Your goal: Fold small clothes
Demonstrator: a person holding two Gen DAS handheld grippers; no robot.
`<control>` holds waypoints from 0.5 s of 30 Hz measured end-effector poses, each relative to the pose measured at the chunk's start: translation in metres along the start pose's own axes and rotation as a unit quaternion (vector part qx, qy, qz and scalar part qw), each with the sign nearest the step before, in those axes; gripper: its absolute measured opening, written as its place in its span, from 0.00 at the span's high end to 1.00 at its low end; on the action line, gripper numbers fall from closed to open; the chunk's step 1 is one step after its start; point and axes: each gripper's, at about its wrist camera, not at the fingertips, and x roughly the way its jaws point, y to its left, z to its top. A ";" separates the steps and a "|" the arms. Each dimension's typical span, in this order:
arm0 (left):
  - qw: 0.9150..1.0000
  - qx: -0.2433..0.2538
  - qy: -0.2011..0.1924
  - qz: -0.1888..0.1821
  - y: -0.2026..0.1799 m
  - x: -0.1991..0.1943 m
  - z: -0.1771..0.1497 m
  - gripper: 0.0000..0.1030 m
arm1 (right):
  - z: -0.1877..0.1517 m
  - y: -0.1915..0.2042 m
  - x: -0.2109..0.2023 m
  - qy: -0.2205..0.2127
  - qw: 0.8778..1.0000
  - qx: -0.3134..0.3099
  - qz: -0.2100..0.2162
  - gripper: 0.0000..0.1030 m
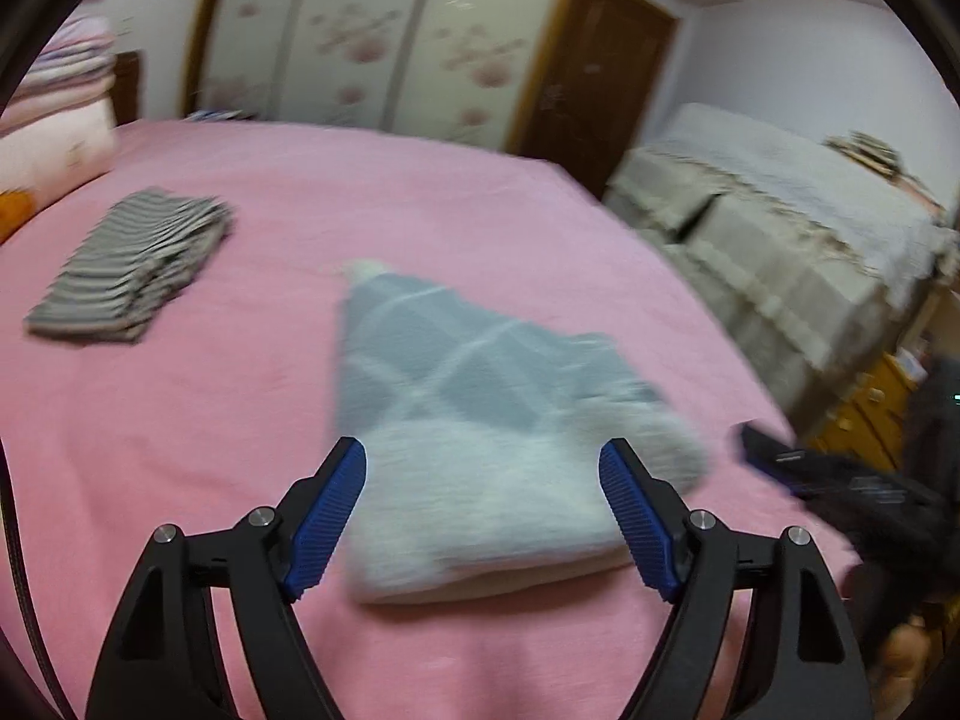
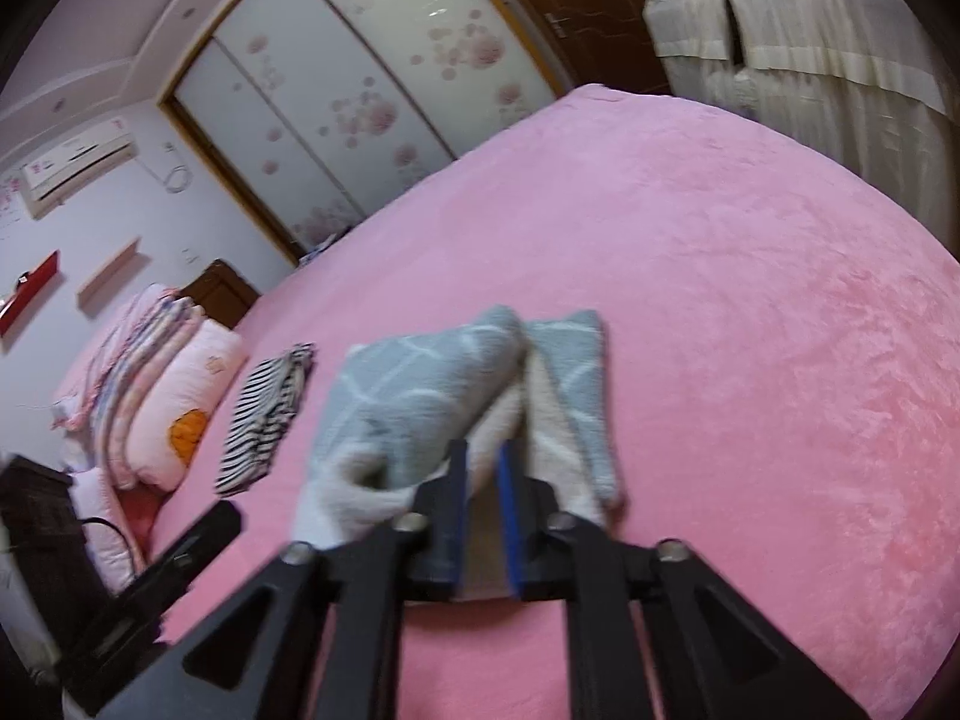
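Observation:
A grey-blue garment with white lines and a white fleecy side [image 1: 480, 408] lies folded on the pink bed [image 1: 180, 432]. My left gripper [image 1: 480, 447] hangs over its near white end, jaws wide open and holding nothing. In the right wrist view the same garment [image 2: 420, 384] lies bunched just ahead of my right gripper [image 2: 485, 447]. Its jaws stand narrowly apart, with the pale edge of the cloth showing in the gap and not visibly pinched. The right gripper [image 1: 798, 462] also shows as a dark blur at the garment's right side.
A folded striped garment [image 1: 132, 267] lies farther left on the bed. Pillows and stacked quilts [image 2: 156, 396] sit at the head end. A cloth-covered sofa [image 1: 780, 228] stands beyond the bed's right edge, with floral wardrobe doors [image 1: 360, 42] behind.

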 end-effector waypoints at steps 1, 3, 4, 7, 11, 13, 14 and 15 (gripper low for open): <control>1.000 -0.011 0.008 0.019 0.013 0.002 -0.003 0.23 | -0.001 0.008 -0.001 -0.002 1.000 -0.009 0.005 0.66; 0.999 -0.030 0.022 0.035 0.027 0.007 -0.006 0.23 | -0.003 0.019 0.000 -0.003 1.000 -0.023 0.009 0.62; 0.998 -0.041 0.027 0.038 0.035 0.009 -0.009 0.23 | -0.004 0.023 0.002 0.000 0.999 -0.031 0.009 0.60; 0.996 -0.060 0.038 0.046 0.050 0.013 -0.017 0.23 | -0.007 0.035 0.011 0.018 0.999 -0.051 0.004 0.60; 0.996 -0.059 0.039 0.045 0.053 0.017 -0.021 0.23 | -0.010 0.047 0.022 0.027 0.996 -0.081 -0.003 0.60; 0.997 -0.051 0.036 0.041 0.047 0.019 -0.019 0.23 | -0.011 0.053 0.027 0.031 0.994 -0.103 -0.018 0.62; 0.997 -0.046 0.037 0.040 0.044 0.022 -0.017 0.23 | -0.012 0.055 0.032 0.037 0.992 -0.115 -0.025 0.68; 0.998 -0.040 0.038 0.038 0.040 0.026 -0.013 0.23 | -0.012 0.055 0.036 0.044 0.991 -0.122 -0.026 0.86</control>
